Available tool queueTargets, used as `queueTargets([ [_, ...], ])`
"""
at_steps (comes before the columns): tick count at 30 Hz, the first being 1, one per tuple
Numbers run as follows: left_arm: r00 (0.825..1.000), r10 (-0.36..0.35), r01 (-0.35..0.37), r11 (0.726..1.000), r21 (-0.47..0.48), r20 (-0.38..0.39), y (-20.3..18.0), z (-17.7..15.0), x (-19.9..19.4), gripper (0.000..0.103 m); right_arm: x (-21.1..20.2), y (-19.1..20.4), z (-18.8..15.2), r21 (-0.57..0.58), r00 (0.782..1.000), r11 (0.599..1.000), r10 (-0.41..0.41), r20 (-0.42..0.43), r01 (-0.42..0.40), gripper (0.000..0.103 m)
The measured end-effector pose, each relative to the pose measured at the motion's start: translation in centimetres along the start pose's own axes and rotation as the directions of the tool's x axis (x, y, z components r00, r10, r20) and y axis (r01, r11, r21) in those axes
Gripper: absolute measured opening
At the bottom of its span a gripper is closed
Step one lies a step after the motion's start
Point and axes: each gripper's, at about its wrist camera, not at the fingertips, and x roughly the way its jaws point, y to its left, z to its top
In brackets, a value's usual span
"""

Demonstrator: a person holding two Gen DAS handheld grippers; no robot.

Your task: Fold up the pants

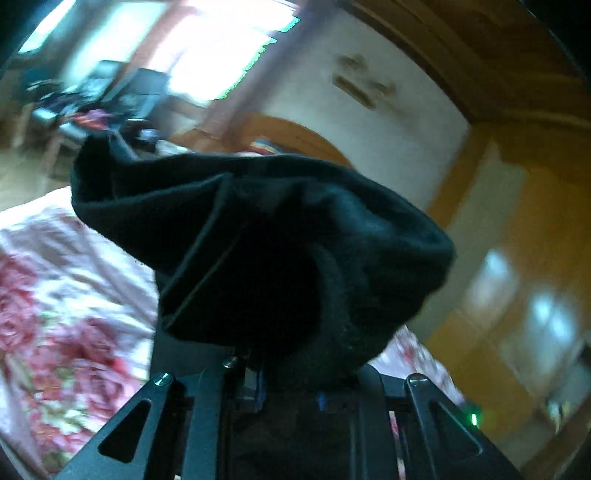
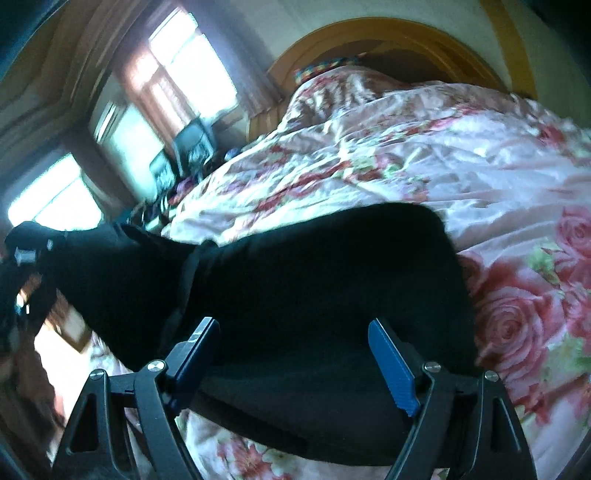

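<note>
Right gripper (image 2: 291, 362): black metal linkage arms with triangular cutouts, silver round-head screws at pivots, 2 blue ribbed finger pads (image 2: 393, 369). Left gripper (image 1: 291, 384): matching black arms, silver screws, small blue parts.

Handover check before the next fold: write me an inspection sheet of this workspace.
Surface: floral bedspread, rumpled.
Job's things: black pants, one end raised, the rest on the bed.
Clutter: dark items on a side table, blurred.
Grippers: left gripper shut on black pants; right gripper open over them.
Cables: nothing seen.
Surroundings: wooden headboard, bright window, wooden door.
</note>
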Motion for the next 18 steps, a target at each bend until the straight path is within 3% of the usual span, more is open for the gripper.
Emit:
queueTargets([
  [4,0.992,-0.057,0.069,0.992,0.105,-0.111,-3.8,-2.3,2.7,0.019,-0.8,-1.4,1.2,0.054,0.999,0.998,-0.041,0.024,0.040,0.083],
  [8,0.968,-0.113,0.161,0.964,0.211,-0.224,-7.1,-5.0,5.3,0.019,-2.2,-2.4,2.2,0.057,0.994,0.996,-0.077,0.081,0.072,0.083],
  [10,0.950,-0.101,0.185,0.945,0.271,-0.297,-8.4,-6.7,7.0,0.019,-2.9,-3.4,2.6,0.086,0.991,0.993,-0.087,0.101,0.078,0.083],
  [13,0.929,-0.065,0.182,0.937,0.297,-0.366,-8.8,-8.1,9.9,0.019,-3.9,-5.2,3.2,0.148,0.985,0.984,-0.117,0.129,0.097,0.083],
  [18,0.900,-0.004,0.166,0.928,0.335,-0.435,-9.9,-10.0,13.8,0.020,-5.5,-7.5,3.6,0.230,0.974,0.967,-0.151,0.168,0.110,0.083],
])
